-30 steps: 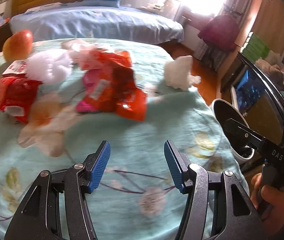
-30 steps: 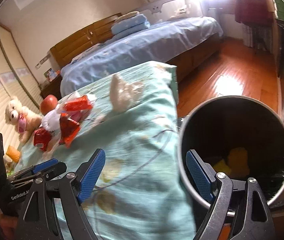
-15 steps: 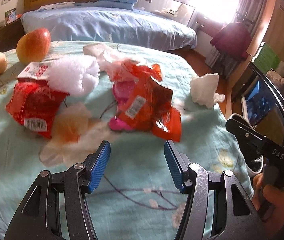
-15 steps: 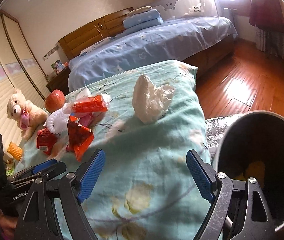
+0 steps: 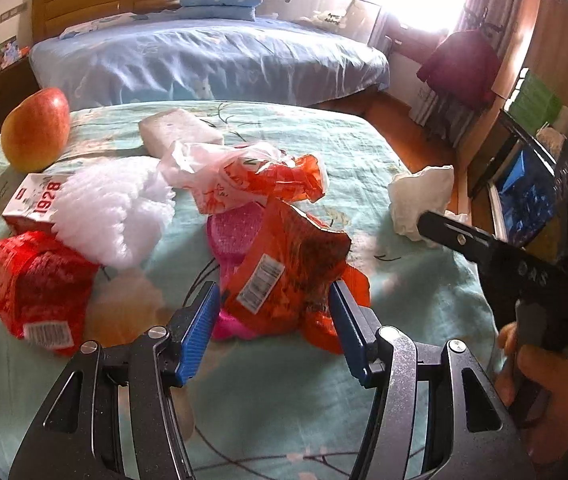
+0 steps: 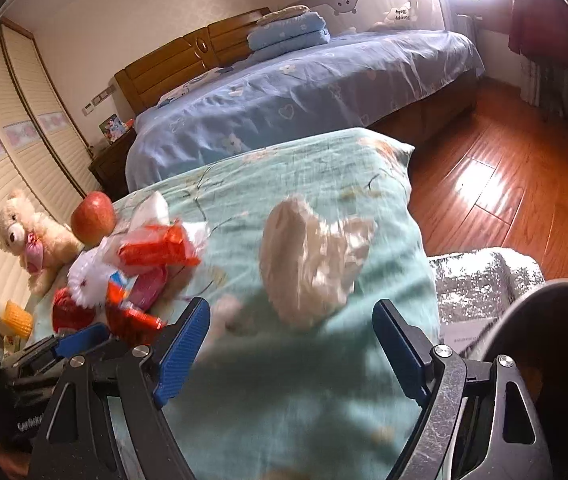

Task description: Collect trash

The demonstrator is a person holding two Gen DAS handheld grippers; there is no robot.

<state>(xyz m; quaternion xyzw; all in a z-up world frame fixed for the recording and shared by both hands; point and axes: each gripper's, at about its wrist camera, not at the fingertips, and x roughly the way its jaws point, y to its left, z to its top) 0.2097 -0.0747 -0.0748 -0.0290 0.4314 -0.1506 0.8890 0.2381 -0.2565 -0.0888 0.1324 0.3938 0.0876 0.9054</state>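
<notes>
Hovering low over the teal floral bedspread [image 5: 364, 148], the left gripper [image 5: 274, 322] is holding its blue-padded fingers [image 5: 198, 332] spread wide on either side of a torn orange wrapper [image 5: 288, 264], without pinching it. That wrapper is lying on a pink packet [image 5: 230, 236] toward the middle of the bedspread, with a crumpled white-and-orange plastic bag [image 5: 252, 176] just behind it. Farther left, white foam netting [image 5: 112, 208] is resting against a red snack bag [image 5: 38, 284] and a small carton [image 5: 34, 202]; an apple [image 5: 36, 130] is sitting near the far left edge. The right gripper [image 6: 290, 350] is also spread, empty, and is facing a crumpled white tissue wad [image 6: 312, 264] lying near the bedspread's right edge. A dark trash bin [image 6: 556, 320] is standing just beyond that edge, beside this gripper. A teddy bear [image 6: 24, 236] is sitting at the left.
</notes>
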